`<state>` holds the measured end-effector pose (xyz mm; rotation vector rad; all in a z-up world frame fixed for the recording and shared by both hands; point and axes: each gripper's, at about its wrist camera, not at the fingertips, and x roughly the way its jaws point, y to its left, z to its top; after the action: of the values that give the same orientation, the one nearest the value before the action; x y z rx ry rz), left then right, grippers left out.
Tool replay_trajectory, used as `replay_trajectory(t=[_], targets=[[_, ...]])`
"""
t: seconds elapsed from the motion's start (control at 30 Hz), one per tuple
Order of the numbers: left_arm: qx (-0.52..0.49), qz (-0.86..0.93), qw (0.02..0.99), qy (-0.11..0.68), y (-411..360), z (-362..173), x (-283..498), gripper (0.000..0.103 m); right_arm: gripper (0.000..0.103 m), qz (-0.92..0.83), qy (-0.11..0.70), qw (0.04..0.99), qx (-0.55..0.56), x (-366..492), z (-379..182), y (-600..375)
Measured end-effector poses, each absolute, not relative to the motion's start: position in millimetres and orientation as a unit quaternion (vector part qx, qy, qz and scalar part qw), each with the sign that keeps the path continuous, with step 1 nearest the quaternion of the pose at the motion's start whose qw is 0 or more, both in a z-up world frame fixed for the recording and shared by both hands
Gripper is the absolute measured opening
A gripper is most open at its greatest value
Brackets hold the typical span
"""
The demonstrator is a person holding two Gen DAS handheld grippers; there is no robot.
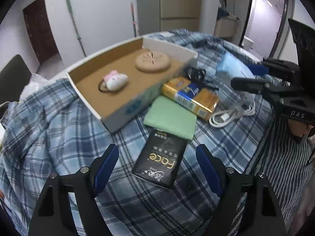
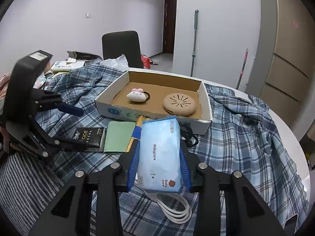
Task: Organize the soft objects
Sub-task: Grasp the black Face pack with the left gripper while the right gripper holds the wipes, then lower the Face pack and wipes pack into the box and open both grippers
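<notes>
The soft blue wipes pack (image 2: pixel 160 153) is the weak point. It bulges between the blue pads, and because it yields, it may sag or slide out of the pinch on the way to the cardboard box (image 2: pixel 110 103) ahead, most likely dropping onto the white cable (image 2: pixel 177 210) coiled just beneath it or the gold tissue pack (image 1: pixel 190 96) in front. A low carry could also catch the box's near wall, and the plaid cloth (image 2: pixel 246 129) is rumpled enough to snag a finger.

The right hand-held gripper (image 2: pixel 159 169) is closed partway, clamped on the wipes pack from both sides, lifted clear of the cloth over the tabletop. The box lies straight ahead of it and already holds a small plush toy (image 2: pixel 137 96) and a round tan cushion (image 2: pixel 179 104).

The left hand-held gripper (image 1: pixel 157 157) is spread wide and grips nothing. The black tissue pack (image 1: pixel 160 162) lies between its fingers, apparently untouched, with a green cloth (image 1: pixel 171 117) just beyond and the box further ahead to its left.
</notes>
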<state>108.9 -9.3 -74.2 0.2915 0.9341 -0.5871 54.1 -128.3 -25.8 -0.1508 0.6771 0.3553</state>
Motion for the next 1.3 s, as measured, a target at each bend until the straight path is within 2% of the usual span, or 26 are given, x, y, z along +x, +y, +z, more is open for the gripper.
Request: replay_trajectory(t=[0.07, 0.3, 0.7, 1.07, 1.3], targets=[[0.137, -0.285, 0.832, 0.456, -12, -79, 113, 0.080, 0.037, 0.176, 0.332, 0.924, -0.071, 55, -26, -129], [0.136, -0.287, 0.819, 0.479, -16, -93, 124, 0.058, 0.037, 0.174, 0.331, 0.924, -0.077, 53, -28, -126], [0.136, -0.294, 0.832, 0.450, -12, -87, 113, 0.053, 0.037, 0.173, 0.340, 0.921, -0.079, 55, -30, -125], [0.167, -0.232, 0.899, 0.331, -14, -45, 76, 0.052, 0.037, 0.161, 0.336, 0.925, -0.079, 57, -29, -126], [0.129, -0.196, 0.936, 0.262, -18, -1, 64, 0.052, 0.037, 0.137, 0.316, 0.934, -0.095, 58, -13, -121]])
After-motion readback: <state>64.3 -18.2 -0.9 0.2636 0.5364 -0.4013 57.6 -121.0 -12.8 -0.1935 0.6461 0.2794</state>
